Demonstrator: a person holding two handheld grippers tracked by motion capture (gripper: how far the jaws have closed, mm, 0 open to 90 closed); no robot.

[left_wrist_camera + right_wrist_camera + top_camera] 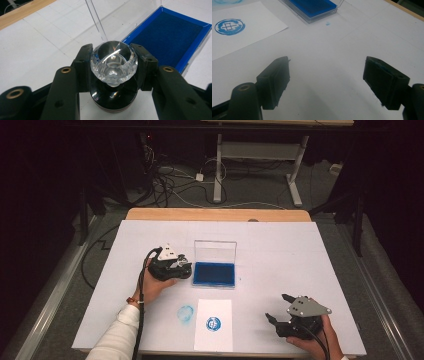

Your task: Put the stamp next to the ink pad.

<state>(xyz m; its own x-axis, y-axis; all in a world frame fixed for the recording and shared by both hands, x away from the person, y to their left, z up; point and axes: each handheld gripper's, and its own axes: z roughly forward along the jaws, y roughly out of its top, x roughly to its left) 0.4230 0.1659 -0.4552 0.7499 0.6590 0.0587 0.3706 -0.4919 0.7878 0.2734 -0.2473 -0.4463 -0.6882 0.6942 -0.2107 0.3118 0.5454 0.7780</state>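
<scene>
One open ink-pad case (215,272) (blue pad inside, clear lid upright); left gripper (113,65) jaws around a crystal-topped stamp (113,62), right gripper (325,82) jaws wide.

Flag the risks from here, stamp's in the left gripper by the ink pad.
1. The left gripper pinches the stamp by its faceted clear knob; that may slip or twist under pressure.
2. The pad has an upright clear lid; the gripper sits close beside it and could knock it.
3. There's already a blue smear beside the paper; an inked stamp could mark the table again.
</scene>
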